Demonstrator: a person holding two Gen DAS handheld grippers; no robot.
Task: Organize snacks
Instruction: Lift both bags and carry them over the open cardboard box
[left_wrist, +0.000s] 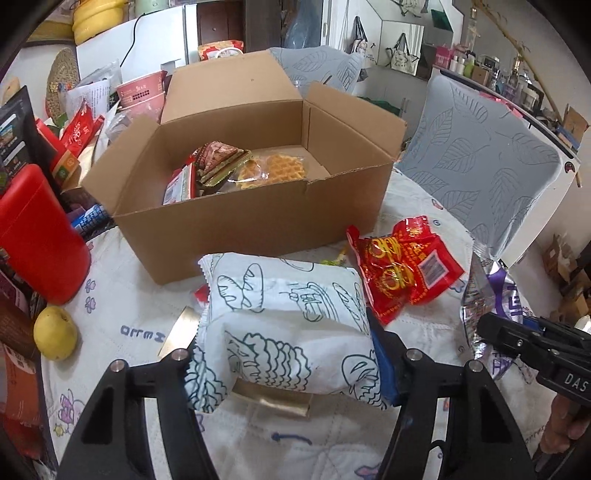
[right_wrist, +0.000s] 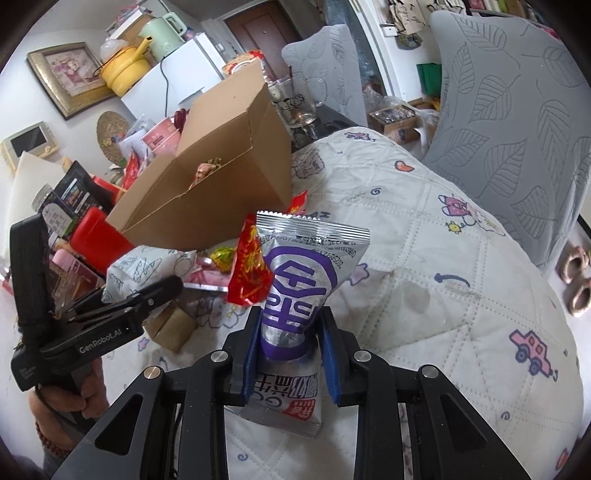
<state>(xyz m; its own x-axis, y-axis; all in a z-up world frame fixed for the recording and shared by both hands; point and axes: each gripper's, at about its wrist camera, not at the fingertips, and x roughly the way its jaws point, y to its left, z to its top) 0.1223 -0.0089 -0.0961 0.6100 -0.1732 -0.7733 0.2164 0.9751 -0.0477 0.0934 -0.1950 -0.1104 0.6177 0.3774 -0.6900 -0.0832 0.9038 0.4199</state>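
My left gripper (left_wrist: 288, 354) is shut on a white packet (left_wrist: 288, 317) printed with green bread drawings, held just in front of the open cardboard box (left_wrist: 240, 218). Inside the box lie waffles (left_wrist: 280, 168) and a brown packet (left_wrist: 218, 157). A red packet (left_wrist: 402, 273) rests on the quilted cloth to the right of the white one. My right gripper (right_wrist: 290, 332) is shut on a silver and purple packet (right_wrist: 299, 280), which stands upright between the blue pads. In the right wrist view the left gripper (right_wrist: 173, 286) shows at left, with the box (right_wrist: 207, 199) behind it.
A red container (left_wrist: 37, 232) and a yellow fruit (left_wrist: 55, 332) sit at the left among cluttered packets. Grey leaf-patterned chair backs (left_wrist: 480, 166) stand to the right and behind the box. A glass mug (right_wrist: 295, 99) stands past the box. The table edge curves away at right.
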